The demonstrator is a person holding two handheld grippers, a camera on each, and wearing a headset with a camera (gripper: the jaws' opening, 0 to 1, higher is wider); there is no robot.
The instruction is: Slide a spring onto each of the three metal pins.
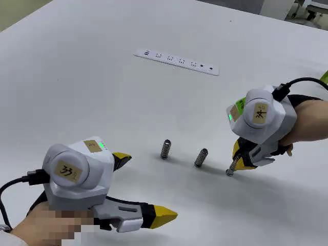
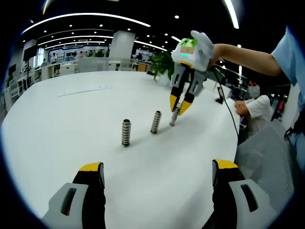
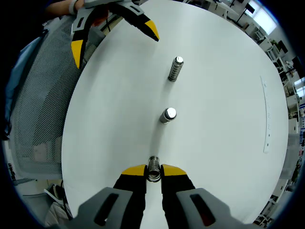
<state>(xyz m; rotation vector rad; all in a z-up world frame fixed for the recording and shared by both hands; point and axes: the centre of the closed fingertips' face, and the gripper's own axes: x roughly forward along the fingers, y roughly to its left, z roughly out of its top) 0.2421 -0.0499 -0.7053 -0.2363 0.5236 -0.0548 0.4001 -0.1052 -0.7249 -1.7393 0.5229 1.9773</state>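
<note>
**Power strip** (image 1: 177, 61): white, laid flat on the white table (image 1: 77, 77); its markings cannot be read.

**Left gripper** (image 1: 146, 185): paper tag handwritten "33". Yellow-tipped jaws are spread wide and nothing is held. It is placed well to the near side of the power strip.

**Right gripper** (image 1: 237, 165): handwritten tag, not legible. Jaws are drawn nearly together, clamped on the third spring (image 3: 153, 170).

**Springs**: three silvery coils, set in a row nearer than the power strip. The first spring (image 1: 165, 148) and second spring (image 1: 201, 157) are seated on pins. A flat pin head (image 3: 169, 113) is seen on top.
</note>
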